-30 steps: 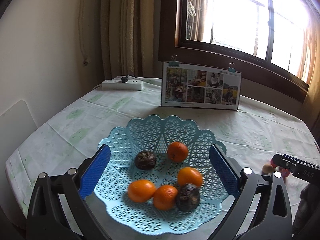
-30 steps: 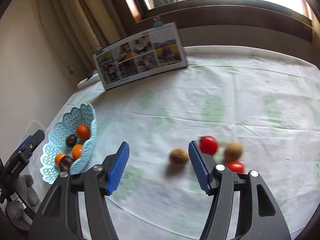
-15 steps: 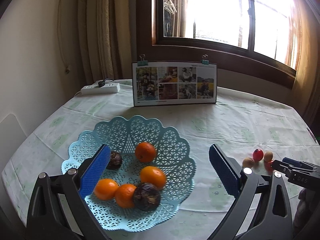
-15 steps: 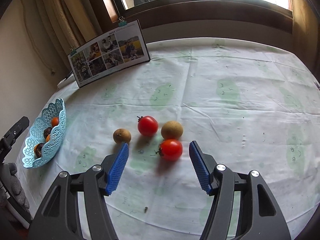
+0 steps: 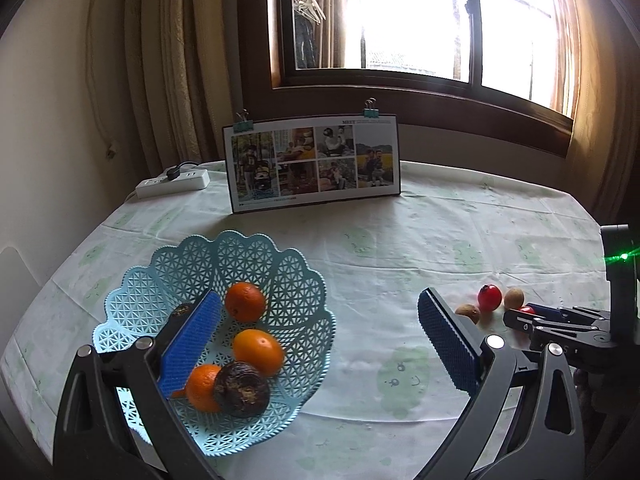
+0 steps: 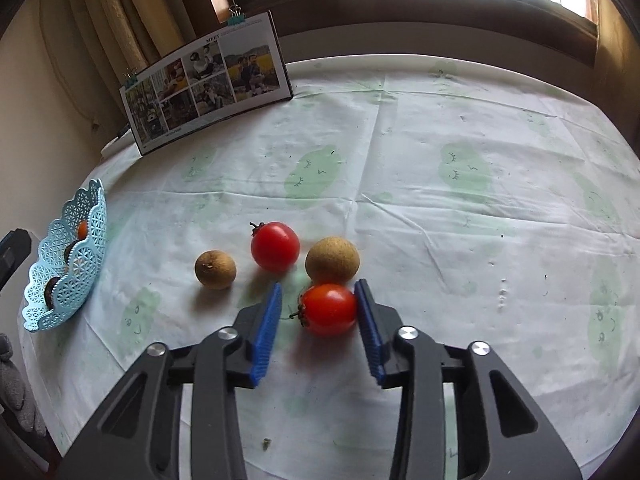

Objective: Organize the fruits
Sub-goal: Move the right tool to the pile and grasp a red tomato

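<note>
Two sets of fingers apart, right gripper (image 6: 318, 308) narrow around near tomato (image 6: 329, 309), left gripper (image 5: 318, 344) wide over basket (image 5: 296, 312).

Round bench (image 6: 440, 128) under pale green-patterned cloth; bearing blue lattice basket (image 5: 256, 256), two tomatoes (image 6: 275, 246) and two brown fruits (image 6: 215, 269) clustered together, photo board (image 5: 312, 162), power strip (image 5: 174, 183).

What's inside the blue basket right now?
In the basket: three oranges in plain view, one dark fruit in front, another dark fruit half hidden behind the left gripper's finger, which may cover more.
</note>
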`<control>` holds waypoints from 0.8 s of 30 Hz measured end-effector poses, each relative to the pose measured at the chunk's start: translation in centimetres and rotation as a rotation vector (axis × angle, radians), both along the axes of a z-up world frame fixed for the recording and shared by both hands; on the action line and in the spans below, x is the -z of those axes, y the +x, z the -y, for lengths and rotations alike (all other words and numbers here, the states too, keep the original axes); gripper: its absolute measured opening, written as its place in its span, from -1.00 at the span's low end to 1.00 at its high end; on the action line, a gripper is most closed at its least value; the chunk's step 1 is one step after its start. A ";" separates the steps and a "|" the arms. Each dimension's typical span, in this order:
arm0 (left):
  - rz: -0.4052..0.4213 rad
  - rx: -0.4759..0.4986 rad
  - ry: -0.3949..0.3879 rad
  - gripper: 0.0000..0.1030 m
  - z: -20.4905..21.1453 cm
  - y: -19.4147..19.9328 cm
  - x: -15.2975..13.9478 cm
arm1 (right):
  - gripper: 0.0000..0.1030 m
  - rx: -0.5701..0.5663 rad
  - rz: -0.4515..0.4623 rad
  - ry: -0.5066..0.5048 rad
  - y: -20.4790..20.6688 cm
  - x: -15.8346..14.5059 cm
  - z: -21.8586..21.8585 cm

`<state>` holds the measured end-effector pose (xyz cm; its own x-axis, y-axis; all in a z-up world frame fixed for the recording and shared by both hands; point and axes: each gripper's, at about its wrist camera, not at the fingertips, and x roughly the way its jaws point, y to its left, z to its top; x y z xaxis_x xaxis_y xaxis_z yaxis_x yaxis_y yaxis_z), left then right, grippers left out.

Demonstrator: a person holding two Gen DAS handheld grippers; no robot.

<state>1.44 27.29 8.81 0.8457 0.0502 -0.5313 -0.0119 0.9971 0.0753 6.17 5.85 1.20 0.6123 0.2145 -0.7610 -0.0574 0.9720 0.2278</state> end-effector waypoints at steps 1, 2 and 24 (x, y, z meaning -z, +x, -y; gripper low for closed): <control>-0.001 0.006 0.002 0.94 0.3 0.1 0.0 | -0.37 -0.001 0.002 0.001 -0.2 -0.1 0.1; -0.003 0.014 0.006 0.94 0.7 0.2 0.0 | -0.39 -0.002 0.005 0.001 -0.3 -0.2 0.3; -0.133 0.205 0.113 0.94 9.7 4.8 4.5 | -0.25 0.021 0.019 0.135 -2.1 -0.4 3.7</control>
<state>6.21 17.59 4.26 0.7676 -0.0502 -0.6390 0.2072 0.9628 0.1732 4.03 2.14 1.59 0.6319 0.3008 -0.7143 -0.0428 0.9337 0.3554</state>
